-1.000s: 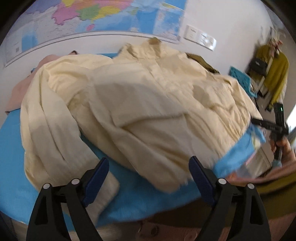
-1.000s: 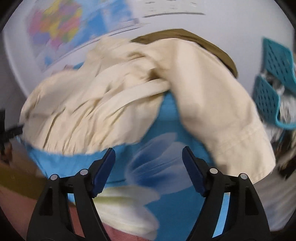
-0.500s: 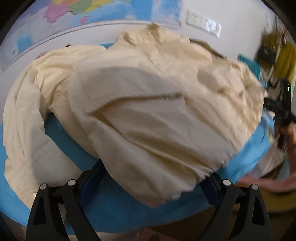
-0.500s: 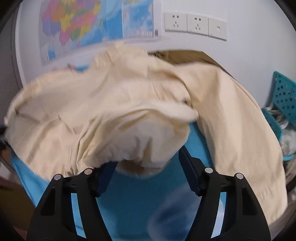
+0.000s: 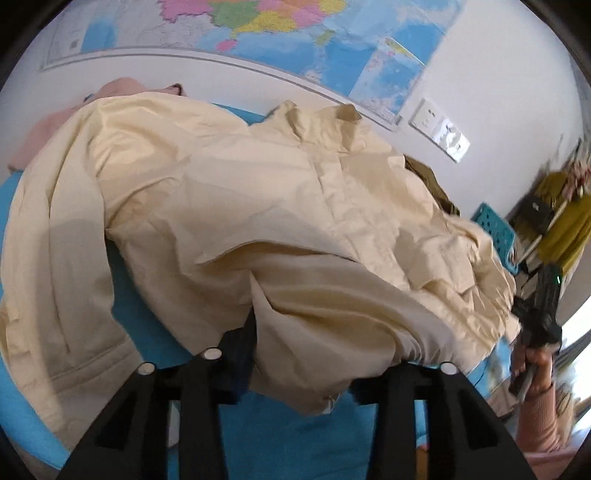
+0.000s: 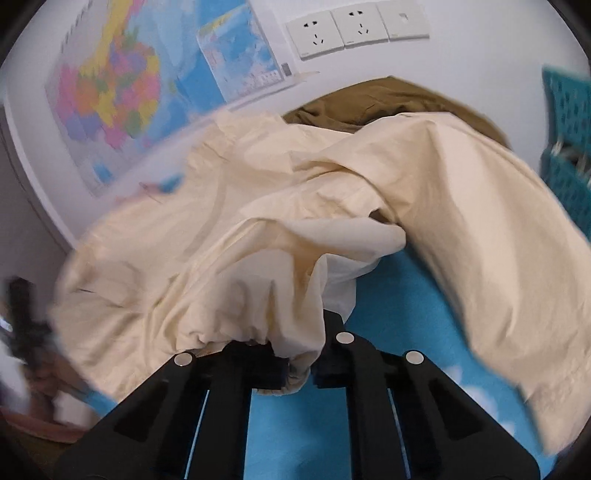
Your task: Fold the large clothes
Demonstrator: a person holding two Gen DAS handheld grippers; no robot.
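Both wrist views, hem grasp. The cream garment point(image 5: 280, 206) lies spread over the blue sheet point(image 5: 303, 439), collar toward the wall map point(image 5: 295, 40) at the top of the frame, one sleeve trailing down the left side. A second, olive-brown garment point(image 6: 388, 99) sits behind it near the wall sockets point(image 6: 354, 27) in the right wrist view.

Left gripper point(image 5: 325, 373): a second ago the fingers stood spread above bare sheet, with the hem beyond them. They have just been closing and now pinch a bunched fold of the lower hem at the bottom centre of the frame.

Right gripper point(image 6: 295, 369): likewise wide a second ago, its fingers have just been closing and now stand almost pressed together on a gathered corner of the same hem, the cloth puckering where it is caught.

The right gripper also shows at the right edge of the left wrist view, held by a hand point(image 5: 535, 363) in a pink sleeve.

Interpretation: with both lower corners secured, the grasping step appears complete; the next step is probably to lift the hem and carry it toward the collar for a first fold. Uneven bunching in either grip could skew that fold.
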